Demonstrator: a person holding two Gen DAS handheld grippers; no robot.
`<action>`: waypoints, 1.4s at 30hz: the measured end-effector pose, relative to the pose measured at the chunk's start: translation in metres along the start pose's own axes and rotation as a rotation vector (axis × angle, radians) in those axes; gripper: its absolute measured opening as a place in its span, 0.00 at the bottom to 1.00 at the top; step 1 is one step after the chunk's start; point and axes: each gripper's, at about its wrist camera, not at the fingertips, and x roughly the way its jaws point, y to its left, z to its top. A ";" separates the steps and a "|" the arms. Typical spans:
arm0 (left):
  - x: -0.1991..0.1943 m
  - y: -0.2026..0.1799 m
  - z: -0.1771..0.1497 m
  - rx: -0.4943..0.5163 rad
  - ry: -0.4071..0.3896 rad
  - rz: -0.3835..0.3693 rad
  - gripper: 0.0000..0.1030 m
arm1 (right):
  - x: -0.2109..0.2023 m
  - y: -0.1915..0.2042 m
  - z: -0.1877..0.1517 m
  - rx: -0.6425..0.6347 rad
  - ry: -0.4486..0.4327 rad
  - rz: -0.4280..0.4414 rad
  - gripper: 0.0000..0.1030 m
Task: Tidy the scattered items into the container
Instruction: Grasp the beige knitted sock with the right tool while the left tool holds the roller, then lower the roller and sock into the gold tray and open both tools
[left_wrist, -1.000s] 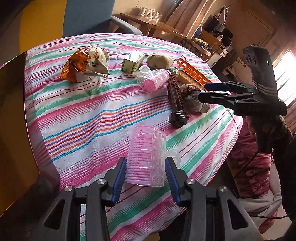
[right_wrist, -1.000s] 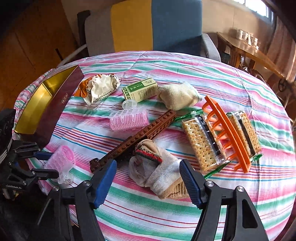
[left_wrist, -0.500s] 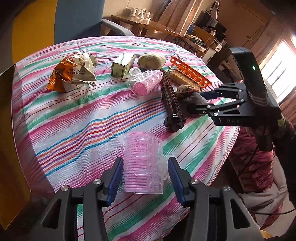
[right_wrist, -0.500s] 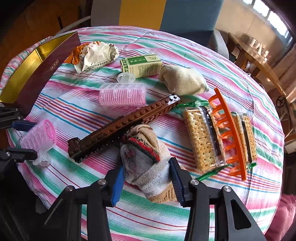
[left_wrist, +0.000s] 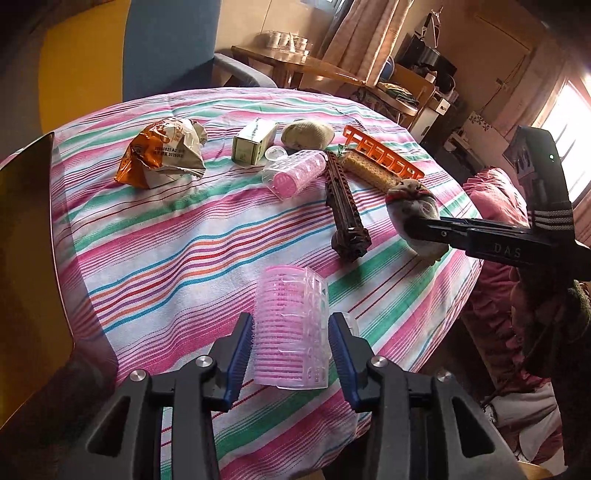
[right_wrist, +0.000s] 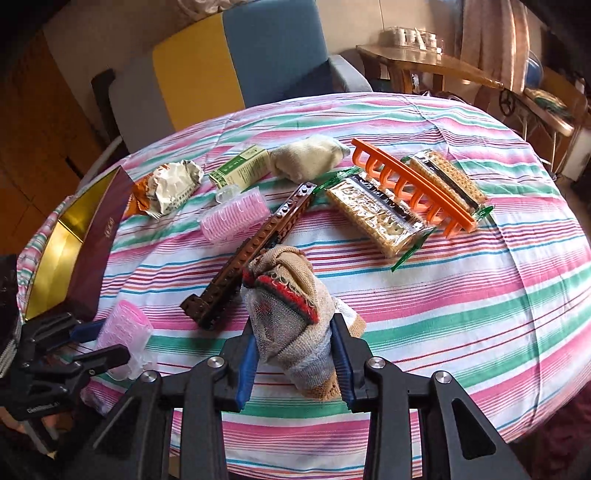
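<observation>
The round tabletop (right_wrist: 461, 295), covered in a pink, green and white striped cloth, carried the scattered items. The left tongs (left_wrist: 291, 349) were closing on a pink cylindrical hair roller in a clear plastic shell (left_wrist: 291, 332), which stood between the blue pads near the tabletop's front edge; the pads lay against its sides. The right tongs (right_wrist: 293, 360) were closing on a bundled grey and beige sock with a red and dark striped cuff (right_wrist: 291, 314), gripped between the pads and raised clear of the cloth.

The container, a dark red box with a gold lining (right_wrist: 74, 243), stood at the left edge of the tabletop, just beside the left tongs. A long brown studded brick bar (right_wrist: 251, 254) lay diagonally, its near end beside the sock. A second pink hair roller (right_wrist: 234, 218) lay on its side beyond the bar, with a small green and cream carton (right_wrist: 242, 170) and a crumpled orange and white wrapper (right_wrist: 166, 188) behind it. A rolled cream sock (right_wrist: 308, 157) lay beside the carton. An orange plastic comb-shaped rack (right_wrist: 410, 184) rested between two clear packets of crackers (right_wrist: 376, 218).
</observation>
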 end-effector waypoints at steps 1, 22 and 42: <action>-0.001 -0.001 -0.001 0.001 -0.005 0.009 0.40 | 0.002 0.005 -0.001 0.001 -0.001 0.005 0.36; -0.006 0.011 -0.014 -0.008 -0.002 -0.005 0.46 | 0.005 0.053 -0.029 -0.001 -0.054 -0.059 0.36; -0.094 0.041 -0.012 -0.124 -0.261 0.135 0.35 | -0.017 0.098 -0.008 -0.051 -0.125 0.051 0.36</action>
